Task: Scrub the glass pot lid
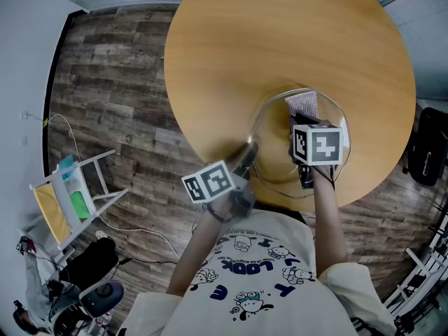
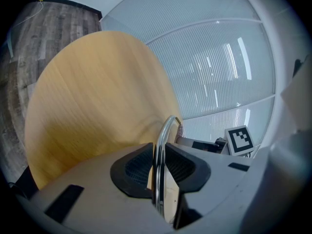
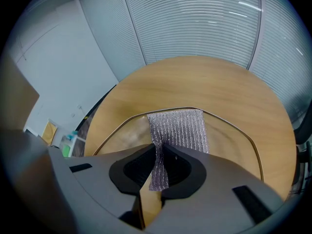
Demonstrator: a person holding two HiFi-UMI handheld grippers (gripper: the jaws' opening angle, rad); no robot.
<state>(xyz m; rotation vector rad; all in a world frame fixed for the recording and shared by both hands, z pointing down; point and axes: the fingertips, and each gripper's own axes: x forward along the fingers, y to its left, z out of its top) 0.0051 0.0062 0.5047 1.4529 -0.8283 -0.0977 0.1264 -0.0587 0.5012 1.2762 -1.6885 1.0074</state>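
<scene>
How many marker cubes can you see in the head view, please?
2: left cube on the left gripper; right cube on the right gripper, over the glass lid. None seems hidden.

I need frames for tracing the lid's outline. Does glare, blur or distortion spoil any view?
Head view: the glass lid nearly vanishes against the table, only its rim reads. Left gripper view: the left tongs clamp the shiny rim edge-on, blinds carry bright streaks, corners go dark. Right gripper view: sharp scrubbing cloth in the right tongs, rim line clear but curved.
</scene>
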